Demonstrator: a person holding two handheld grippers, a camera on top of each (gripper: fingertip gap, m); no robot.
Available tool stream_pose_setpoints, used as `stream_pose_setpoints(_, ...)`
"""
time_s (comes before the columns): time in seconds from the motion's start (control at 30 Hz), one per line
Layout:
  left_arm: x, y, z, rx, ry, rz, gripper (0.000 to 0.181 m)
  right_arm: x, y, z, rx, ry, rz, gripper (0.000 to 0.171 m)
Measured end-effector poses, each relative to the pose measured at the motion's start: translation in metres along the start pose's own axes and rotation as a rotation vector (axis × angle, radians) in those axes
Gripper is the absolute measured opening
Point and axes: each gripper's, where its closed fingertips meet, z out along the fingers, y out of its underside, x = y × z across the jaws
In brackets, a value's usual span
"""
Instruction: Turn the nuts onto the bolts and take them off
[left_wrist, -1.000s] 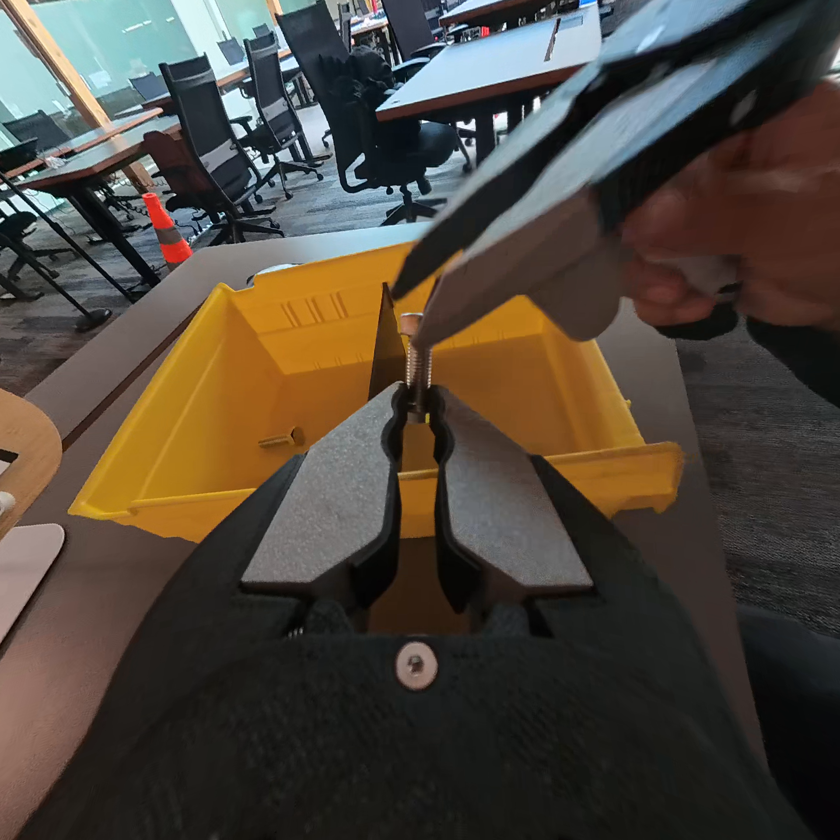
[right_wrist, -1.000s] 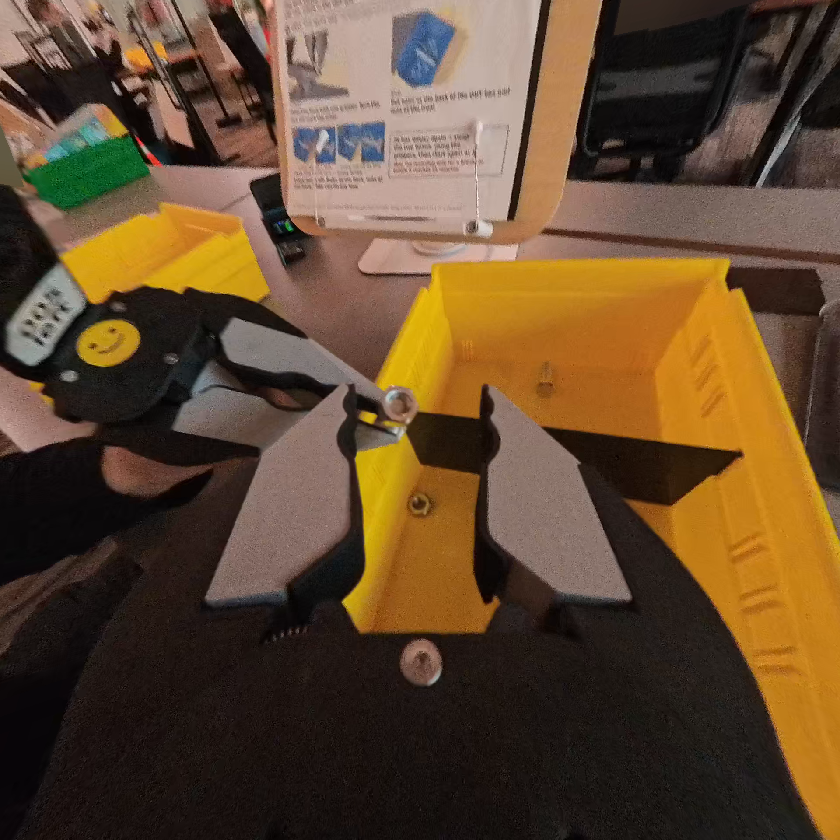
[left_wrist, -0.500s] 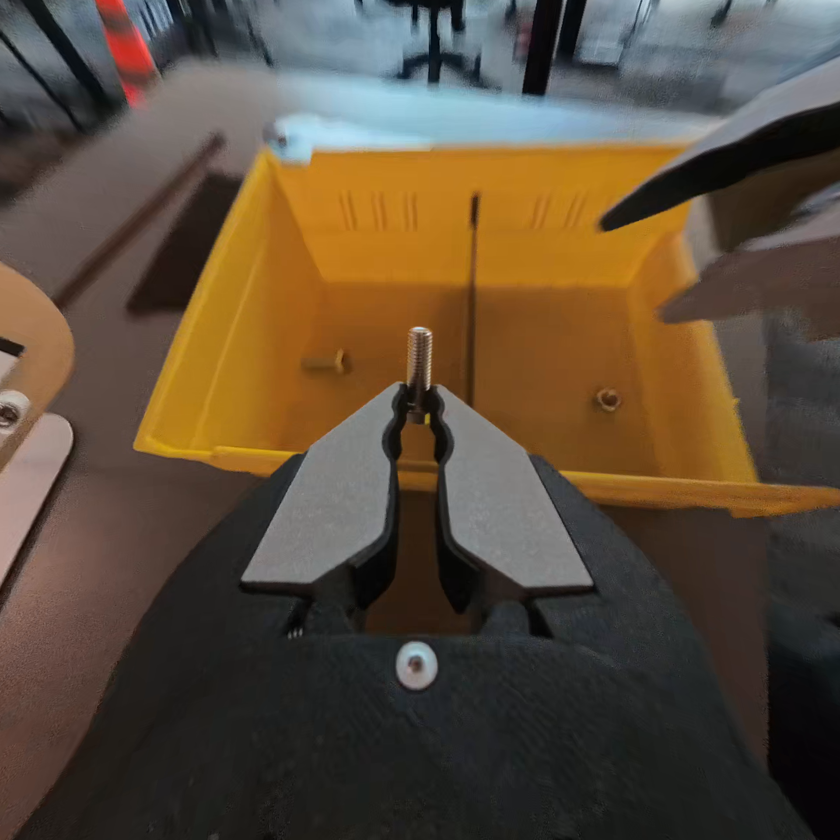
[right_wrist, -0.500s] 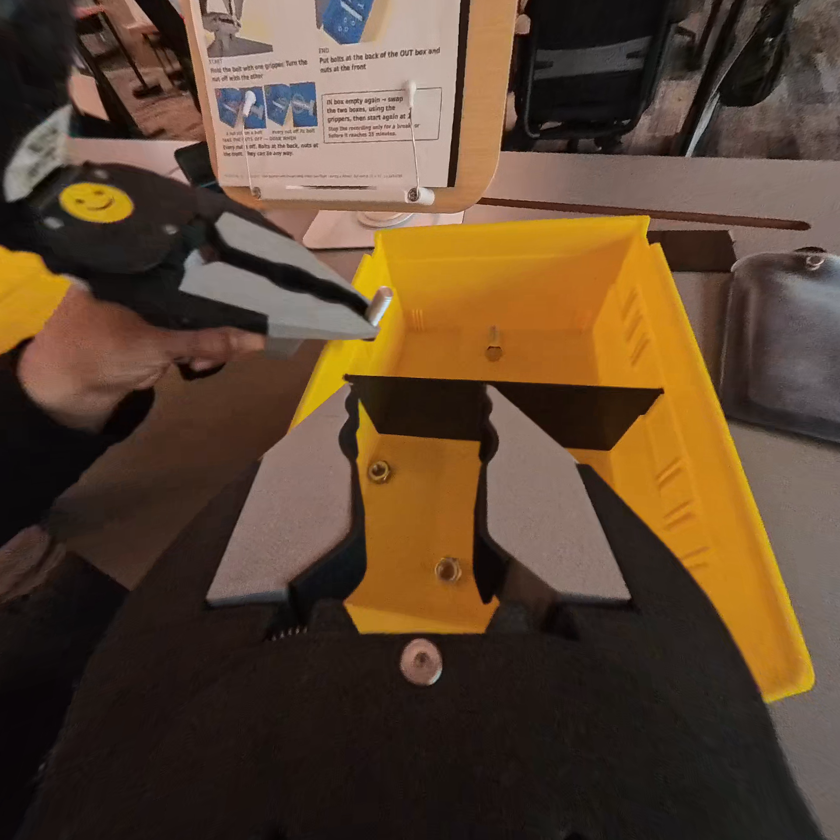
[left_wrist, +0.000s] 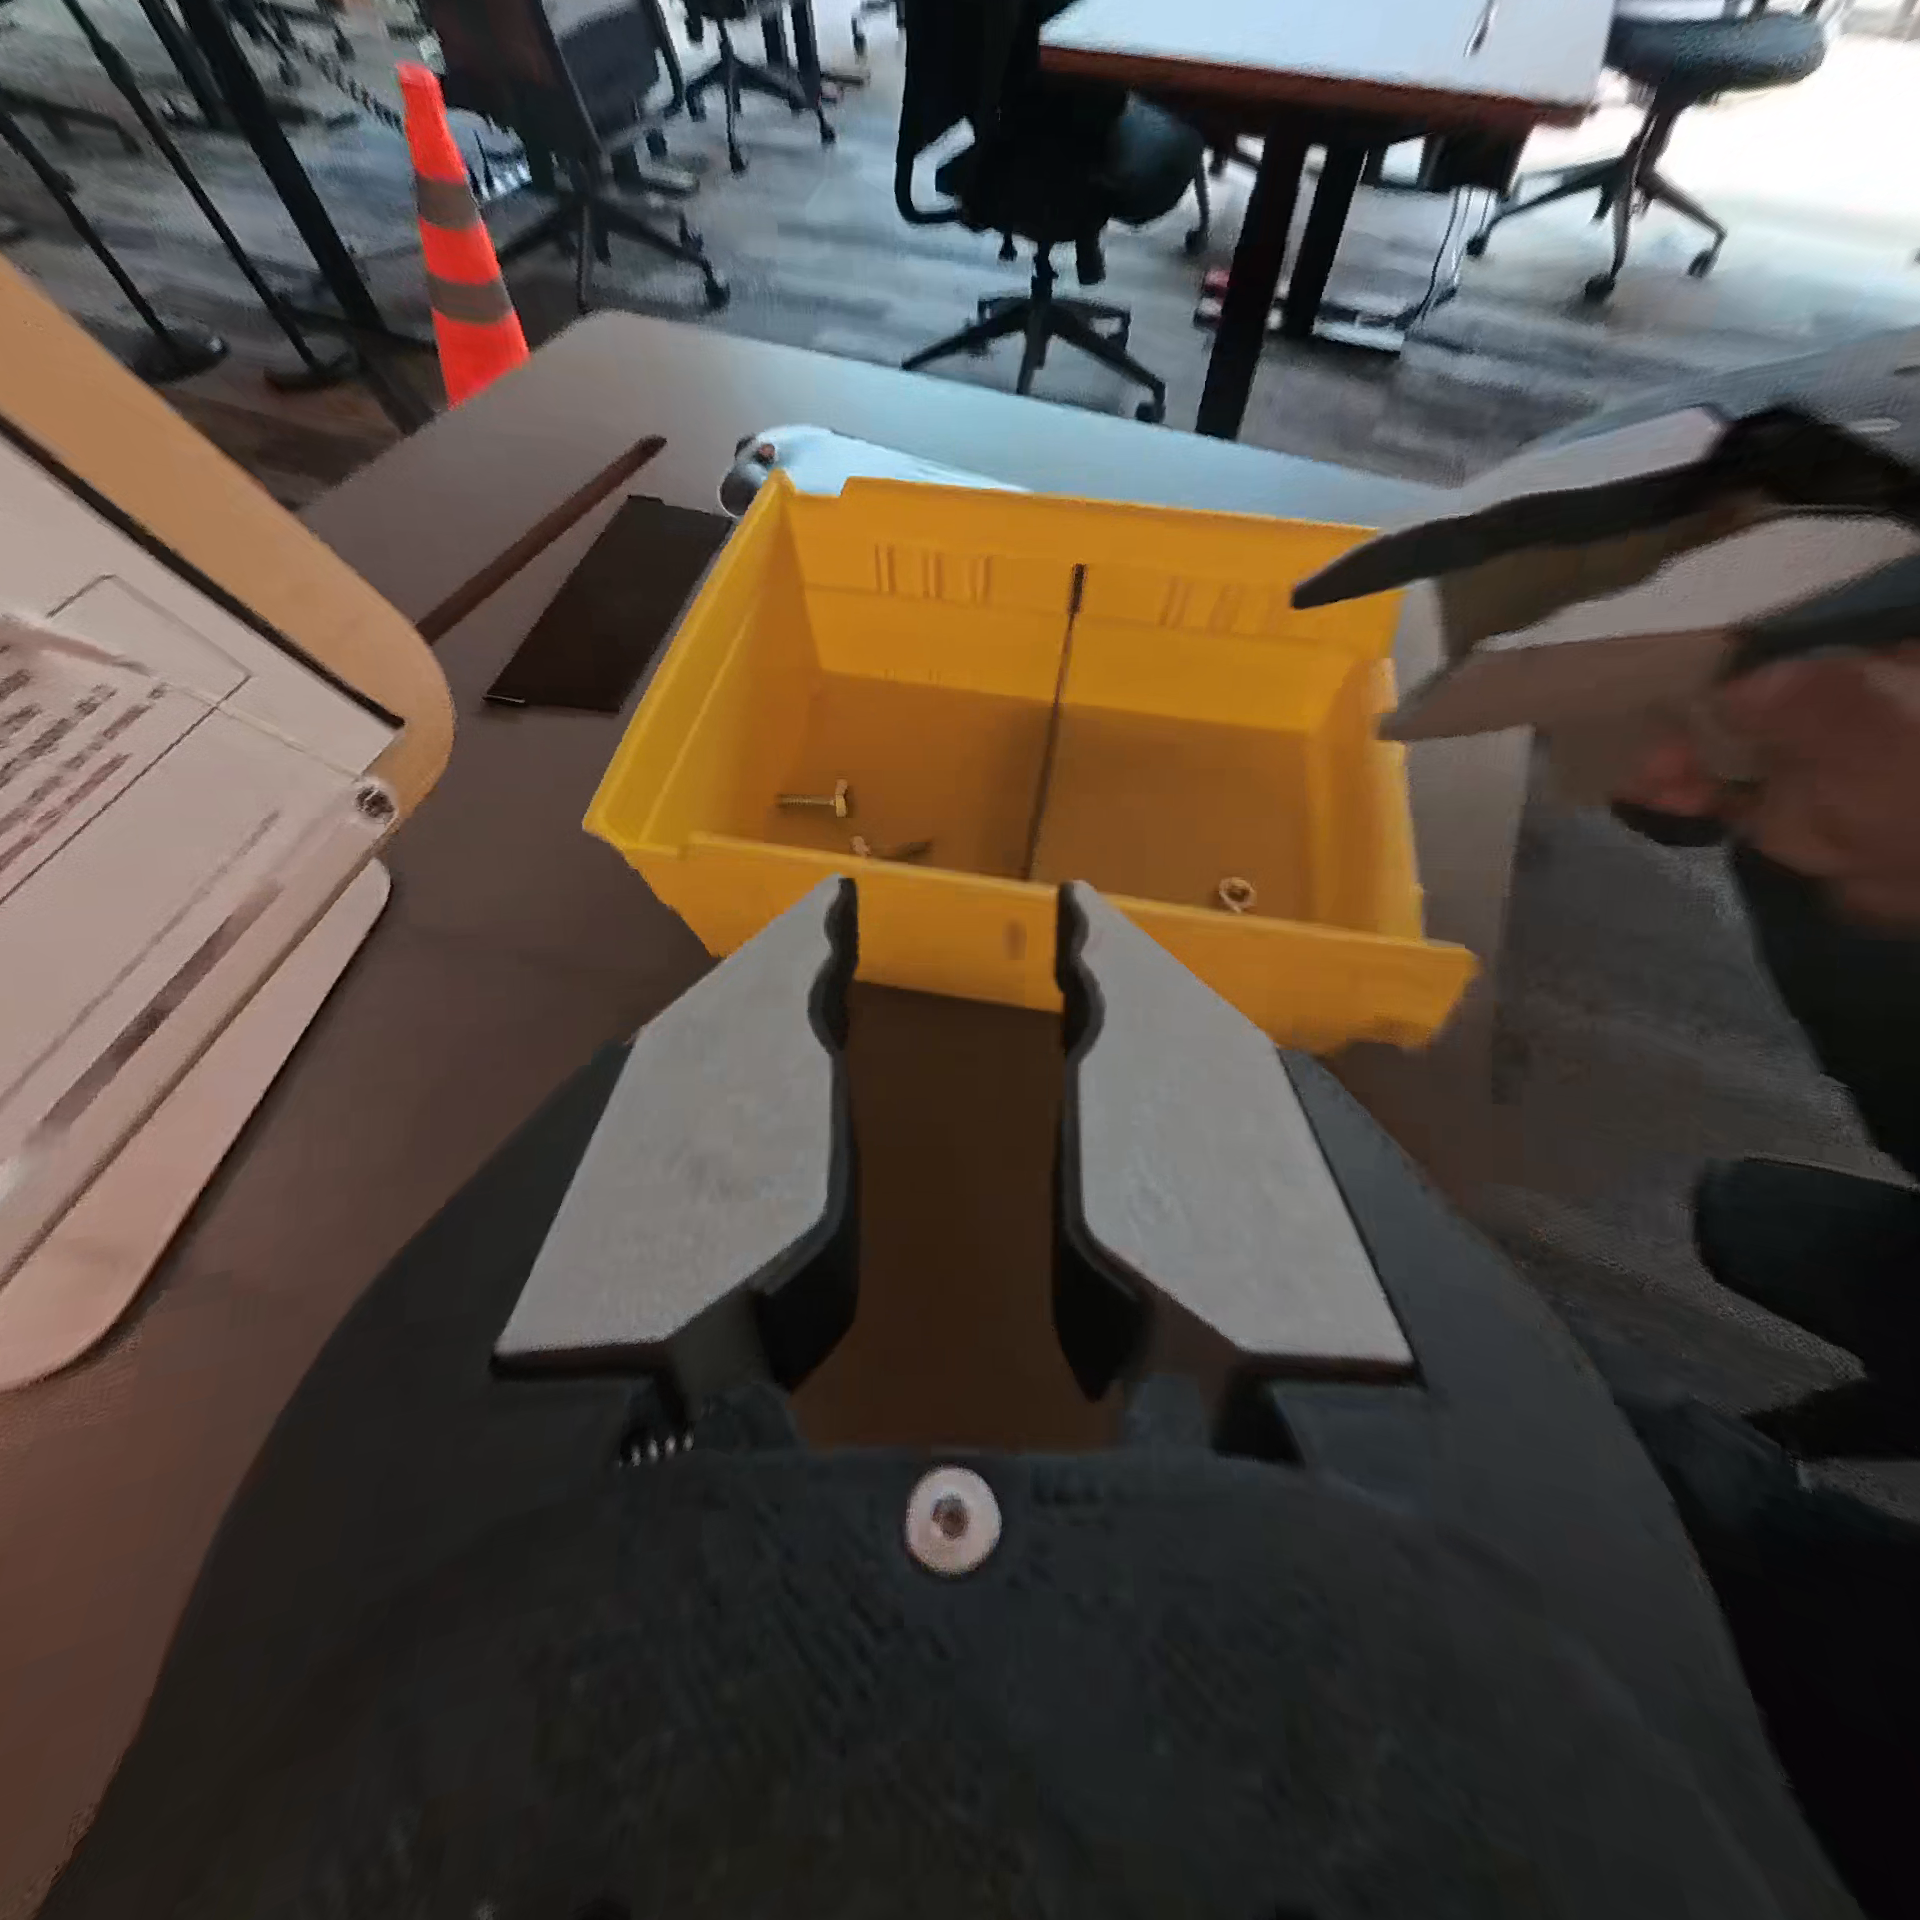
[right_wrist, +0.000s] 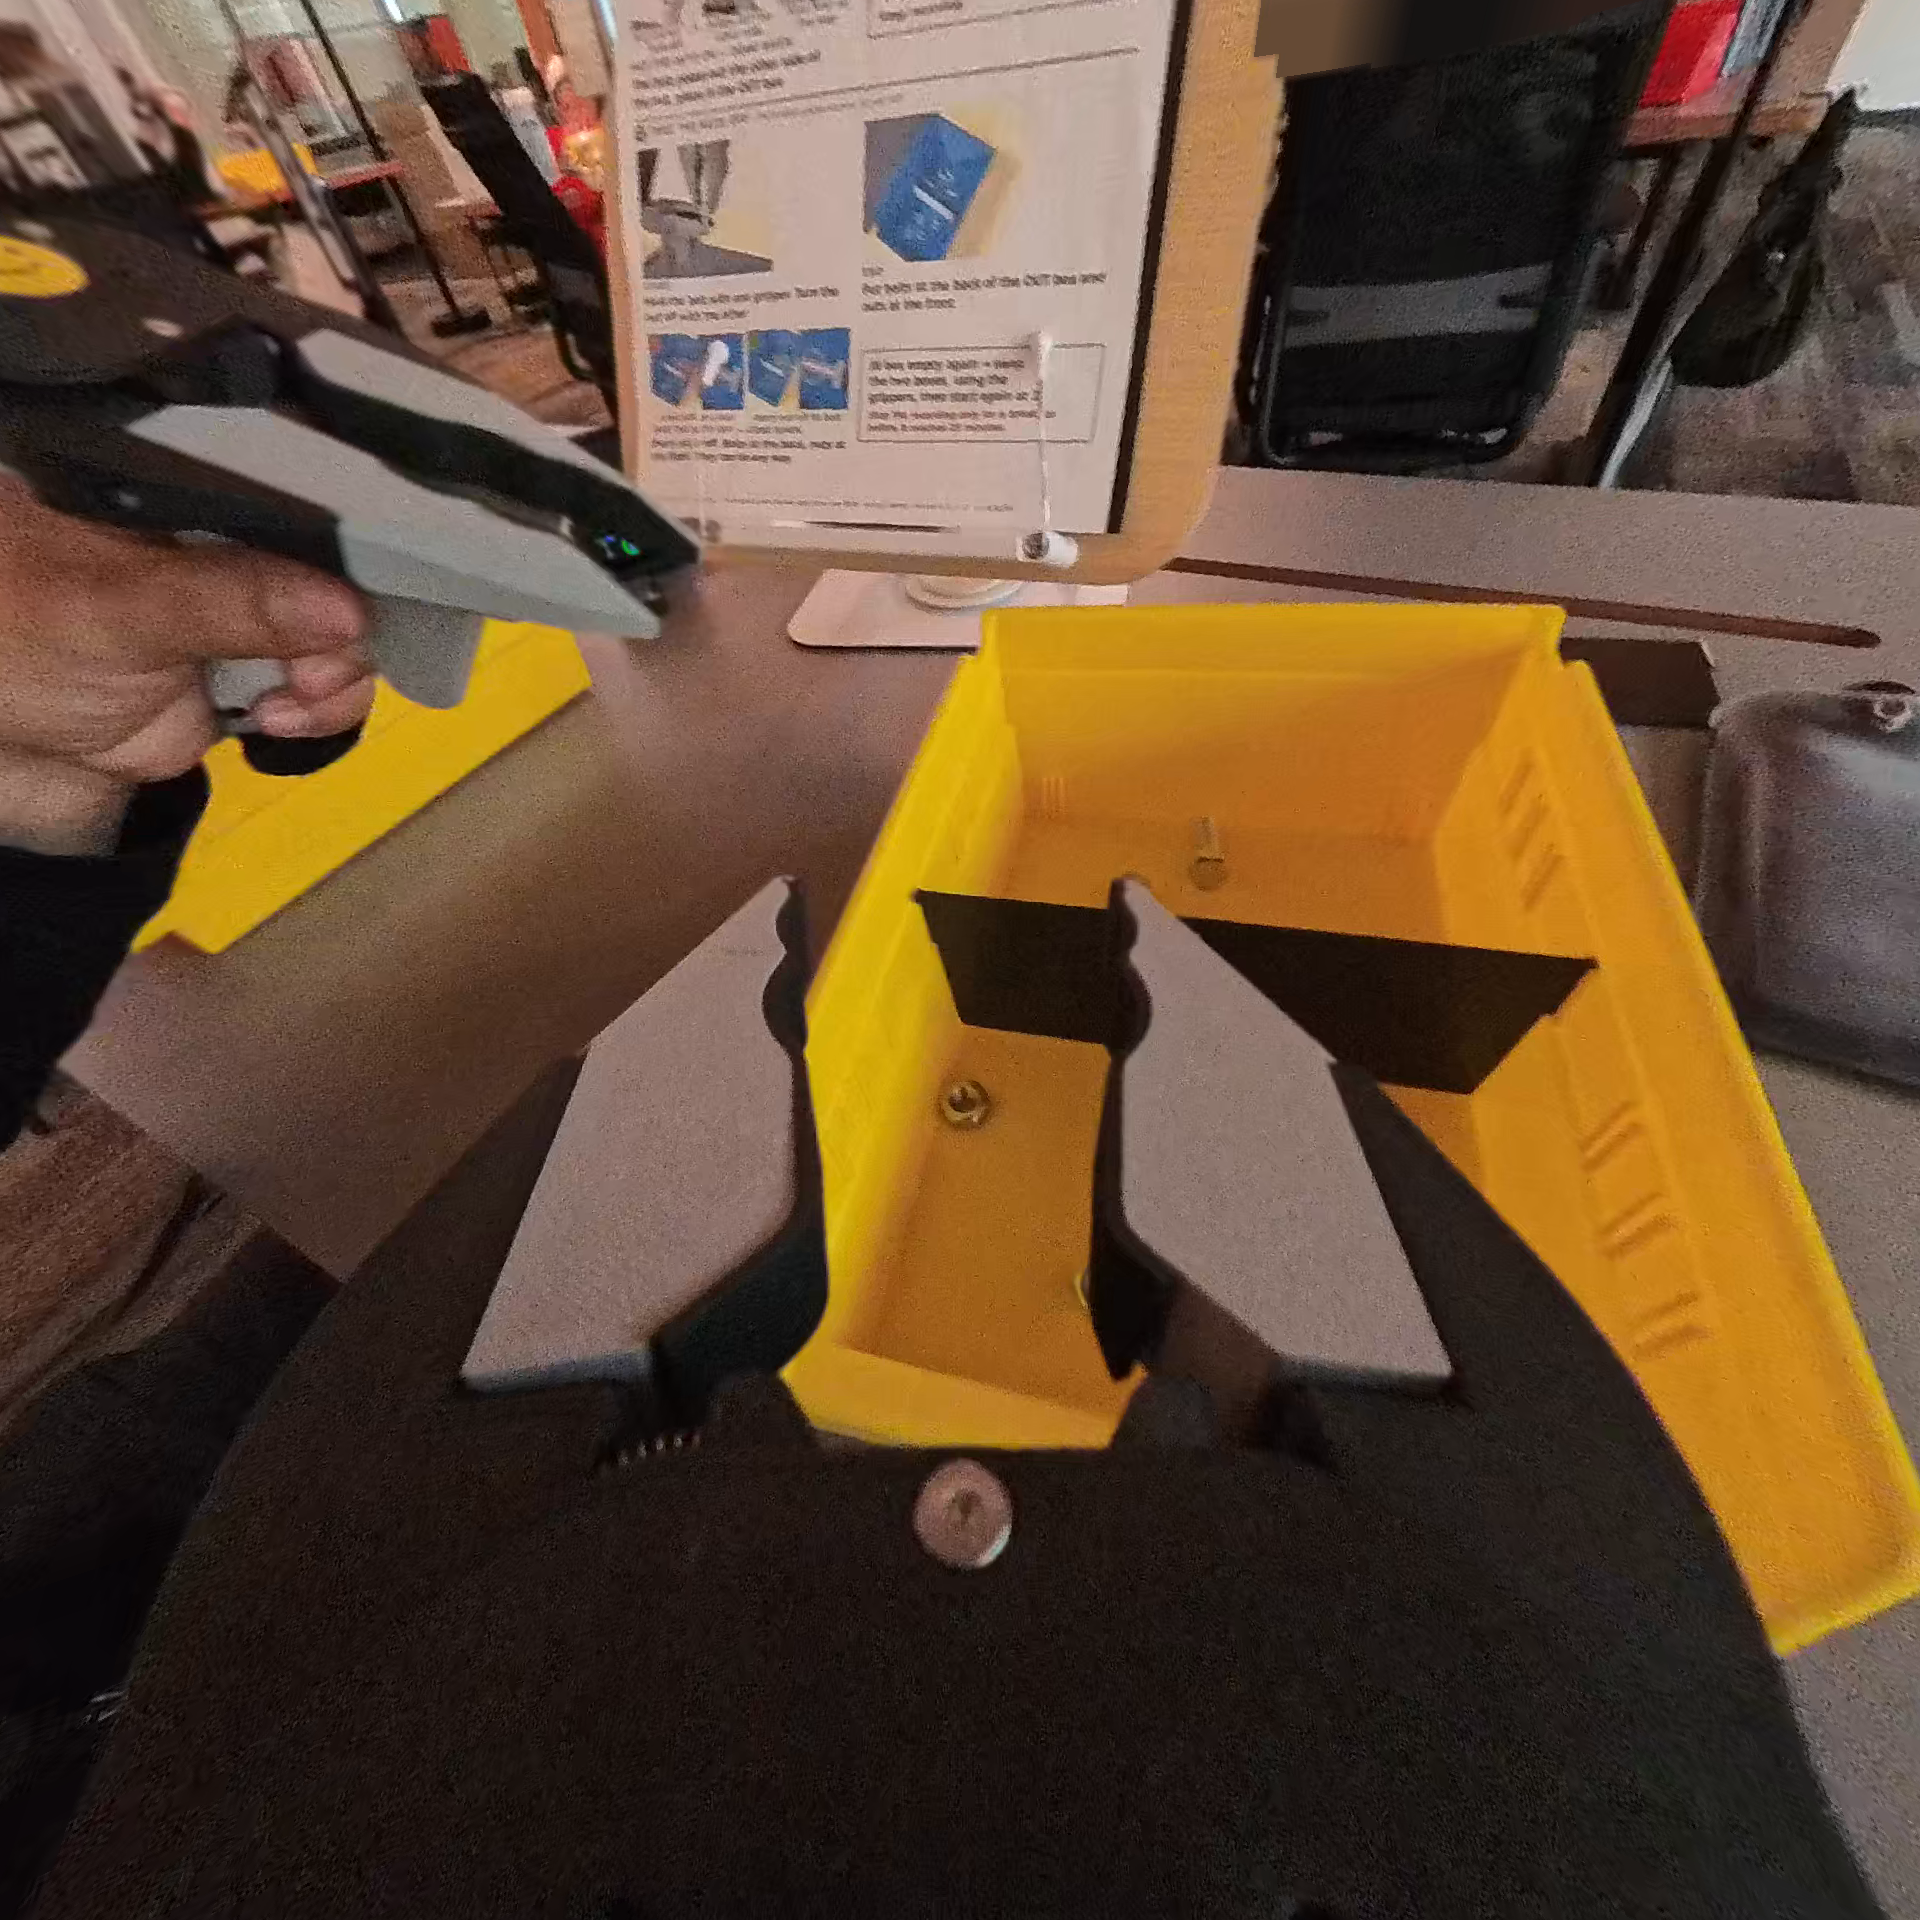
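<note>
On the left stands an instruction board (left_wrist: 156, 831) on the tabletop (left_wrist: 499, 1039). The left claw (left_wrist: 954, 914) is wide and holds nothing. Ahead sits the yellow bin (left_wrist: 904, 935) with a black divider (right_wrist: 1392, 997); two bolts (left_wrist: 816, 800) lie in one compartment, a nut (right_wrist: 963, 1101) in the other. At the right, the right claw (right_wrist: 951, 914) hangs wide and empty over the bin.

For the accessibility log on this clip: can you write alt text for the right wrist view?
The right gripper hangs open and empty above a yellow bin split by a black divider, with a nut in the near compartment and a bolt in the far one. The left gripper hovers at the left.
</note>
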Motion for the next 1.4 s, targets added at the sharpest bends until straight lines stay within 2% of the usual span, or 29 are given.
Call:
stream_pose_setpoints(0.07,0.006,0.007,-0.044,0.082,-0.05,0.002,0.04,-0.019,-0.005,0.006,0.012,-0.035,-0.042,0.059)
stream_pose_setpoints(0.17,0.015,0.019,-0.093,0.237,-0.084,-0.001,0.03,-0.05,-0.008,0.026,0.0,-0.095,-0.101,0.057)
stream_pose_setpoints(0.23,0.019,0.035,-0.111,0.279,-0.072,-0.049,0.032,-0.067,-0.01,0.042,-0.038,-0.121,-0.119,0.062)
stream_pose_setpoints(0.27,0.02,0.046,-0.115,0.27,-0.065,-0.076,0.04,-0.084,-0.016,0.05,-0.034,-0.177,-0.127,0.062)
stream_pose_setpoints(0.3,0.019,0.058,-0.119,0.252,-0.068,-0.092,0.045,-0.105,-0.024,0.057,-0.024,-0.244,-0.143,0.06)
stream_pose_setpoints(0.33,0.015,0.065,-0.129,0.242,-0.089,-0.095,0.043,-0.129,-0.029,0.067,-0.033,-0.309,-0.172,0.054)
stream_pose_setpoints(0.37,0.005,0.068,-0.146,0.247,-0.128,-0.093,0.041,-0.147,-0.031,0.08,-0.07,-0.341,-0.205,0.048)
stream_pose_setpoints(0.47,-0.04,0.065,-0.227,0.282,-0.266,-0.095,0.04,-0.181,-0.033,0.113,-0.163,-0.322,-0.299,0.054)
stream_pose_setpoints(0.53,-0.085,0.082,-0.271,0.2,-0.391,-0.097,0.031,-0.197,-0.033,0.12,-0.154,-0.333,-0.337,0.054)
stream_pose_setpoints(0.57,-0.111,0.101,-0.282,0.115,-0.439,-0.148,0.031,-0.199,-0.031,0.121,-0.147,-0.324,-0.347,0.054)
stream_pose_setpoints(0.67,-0.142,0.174,-0.26,-0.156,-0.285,-0.381,0.03,-0.202,-0.021,0.124,-0.15,-0.343,-0.321,0.054)
stream_pose_setpoints(0.77,-0.161,0.227,-0.235,-0.338,-0.244,-0.391,0.029,-0.203,-0.009,0.125,-0.17,-0.374,-0.296,0.057)
stream_pose_setpoints(0.87,-0.159,0.239,-0.23,-0.449,-0.134,-0.148,0.026,-0.198,0.004,0.121,-0.193,-0.381,-0.289,0.058)
stream_pose_setpoints(0.93,-0.151,0.242,-0.231,-0.52,-0.048,0.163,0.027,-0.192,0.014,0.117,-0.216,-0.389,-0.289,0.06)
stream_pose_setpoints(1.0,-0.152,0.256,-0.236,-0.655,-0.003,0.422,0.015,-0.183,0.022,0.113,-0.237,-0.391,-0.285,0.061)
stream_pose_setpoints(1.2,-0.155,0.286,-0.231,-0.956,0.161,0.68,0.016,-0.153,0.036,0.101,-0.261,-0.398,-0.17,0.062)
stream_pose_setpoints(1.4,-0.167,0.285,-0.22,-1.042,0.205,0.943,0.025,-0.15,0.029,0.096,-0.235,-0.42,-0.11,0.062)
